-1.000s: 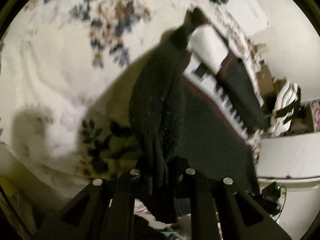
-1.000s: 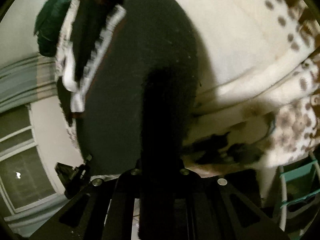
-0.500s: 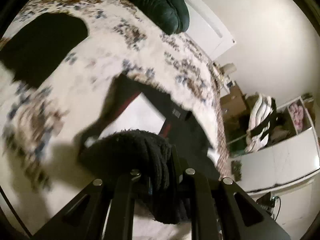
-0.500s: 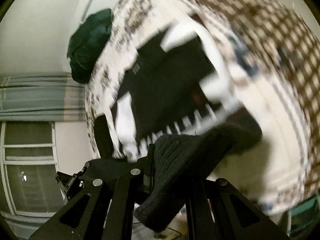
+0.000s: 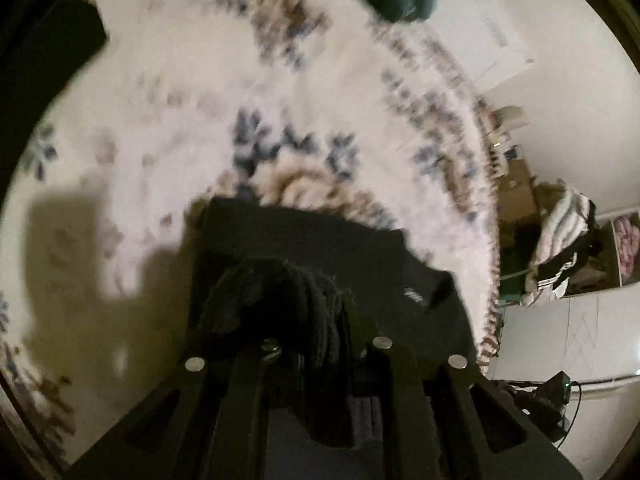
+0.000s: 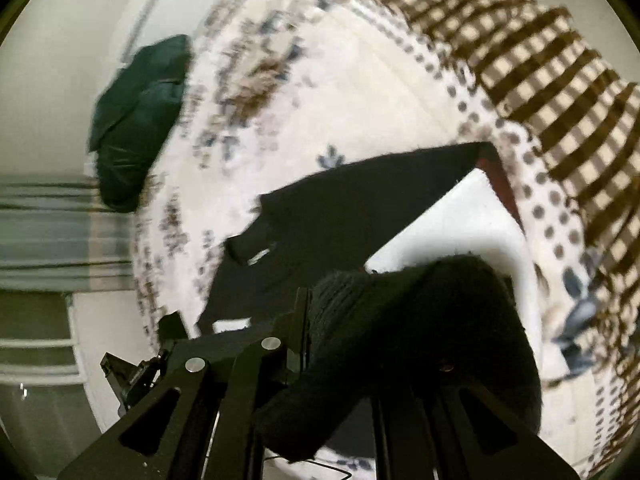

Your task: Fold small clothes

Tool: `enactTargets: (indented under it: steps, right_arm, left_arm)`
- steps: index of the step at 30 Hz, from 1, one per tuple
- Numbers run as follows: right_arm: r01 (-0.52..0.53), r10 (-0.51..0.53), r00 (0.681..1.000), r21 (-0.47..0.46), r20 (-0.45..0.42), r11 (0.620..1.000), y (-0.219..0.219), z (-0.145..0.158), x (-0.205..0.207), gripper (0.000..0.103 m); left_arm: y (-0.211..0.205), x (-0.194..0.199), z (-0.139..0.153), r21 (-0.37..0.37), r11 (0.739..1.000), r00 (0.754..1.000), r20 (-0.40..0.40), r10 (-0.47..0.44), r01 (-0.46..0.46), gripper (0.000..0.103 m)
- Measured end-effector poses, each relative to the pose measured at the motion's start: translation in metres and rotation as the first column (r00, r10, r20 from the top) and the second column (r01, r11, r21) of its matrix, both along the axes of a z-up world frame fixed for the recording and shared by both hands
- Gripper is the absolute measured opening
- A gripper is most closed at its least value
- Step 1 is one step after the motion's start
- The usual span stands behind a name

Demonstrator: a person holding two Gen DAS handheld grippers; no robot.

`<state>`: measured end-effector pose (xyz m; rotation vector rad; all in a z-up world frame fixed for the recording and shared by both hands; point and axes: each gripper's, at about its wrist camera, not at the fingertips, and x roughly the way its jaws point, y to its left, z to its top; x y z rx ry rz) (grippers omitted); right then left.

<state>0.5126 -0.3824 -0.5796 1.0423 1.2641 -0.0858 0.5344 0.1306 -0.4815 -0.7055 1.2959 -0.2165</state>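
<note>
Right now both grippers are pinching the same dark knit sock (image 5: 276, 300). The left fingers (image 5: 348, 320) are clenched on a bunched wad of it, and in the right wrist view the right gripper (image 6: 340, 332) is clamped on the other end, with the sock (image 6: 420, 320) arching out over the right side of the frame. It is hanging in the air between the two grippers, doubled over, not yet laid down.

As a judgement, the fold of this piece is about done and the placing is what is left. Below it a dark garment (image 5: 320, 248) with a white panel (image 6: 452, 220) is lying flat on the blanket (image 5: 180, 120), seemingly handled already; whether more pieces are waiting cannot be told.

Both grippers are sitting close together above the bed, tilted forward and down toward the dark garment. A green bundle (image 6: 136, 120) is resting at the far edge of the bed, well apart. Motion blur is smearing the blanket pattern in both views.
</note>
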Motion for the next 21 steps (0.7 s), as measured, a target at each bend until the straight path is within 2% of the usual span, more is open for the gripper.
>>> enactTargets:
  steps: [3,4,5,7,8,9,11,14,15,17,19,21]
  right_arm:
    - [0.016,-0.015,1.0,0.022,-0.02,1.0,-0.003,-0.02,0.01,0.017]
    - [0.019,-0.018,1.0,0.047,-0.007,0.999,-0.005,-0.024,0.013,0.033]
    - [0.033,-0.036,0.999,0.087,0.036,0.996,-0.008,-0.025,0.013,0.055]
    - [0.06,-0.074,0.992,0.137,0.099,0.989,-0.012,-0.023,0.013,0.077]
    - [0.071,-0.089,0.989,0.149,0.119,0.986,-0.014,-0.02,0.012,0.081]
    - [0.079,-0.102,0.984,0.157,0.143,0.984,-0.016,-0.015,0.01,0.082]
    - [0.079,-0.107,0.977,0.152,0.183,0.985,-0.019,-0.002,0.004,0.086]
    - [0.053,-0.059,0.977,0.032,0.206,0.998,-0.019,0.025,-0.014,0.089]
    - [0.038,-0.033,0.979,-0.02,0.2,0.999,-0.017,0.033,-0.022,0.089]
    - [0.015,0.007,0.988,-0.142,0.153,0.99,-0.013,0.042,-0.043,0.089]
    - [-0.023,0.044,0.996,-0.246,0.08,0.969,-0.007,0.042,-0.069,0.089]
    - [-0.027,0.036,0.999,-0.298,0.026,0.954,-0.004,0.037,-0.096,0.089]
  left_arm:
    - [0.006,0.002,-0.009,-0.046,0.999,0.999,-0.029,0.023,-0.024,0.022]
    - [0.008,0.002,-0.008,-0.073,0.997,0.999,-0.022,0.026,-0.027,0.026]
    - [0.009,0.0,-0.006,-0.095,0.995,1.0,-0.016,0.027,-0.028,0.03]
    - [0.011,-0.002,-0.001,-0.122,0.992,0.999,-0.009,0.031,-0.032,0.035]
    - [0.012,-0.003,0.003,-0.131,0.991,0.999,-0.007,0.036,-0.037,0.039]
    - [0.012,-0.006,0.006,-0.145,0.989,0.999,-0.005,0.042,-0.042,0.043]
    - [0.015,-0.014,0.017,-0.162,0.985,0.998,0.015,0.06,-0.057,0.062]
    - [0.023,-0.027,0.036,-0.238,0.967,0.994,0.034,0.104,-0.093,0.066]
    - [0.027,-0.033,0.047,-0.235,0.967,0.991,0.058,0.116,-0.1,0.068]
    - [0.034,-0.045,0.068,-0.195,0.976,0.985,0.122,0.12,-0.095,0.074]
    - [0.039,-0.062,0.083,-0.088,0.992,0.98,0.168,0.103,-0.089,0.075]
    - [0.036,-0.08,0.083,0.027,0.998,0.984,0.17,0.054,-0.06,0.075]
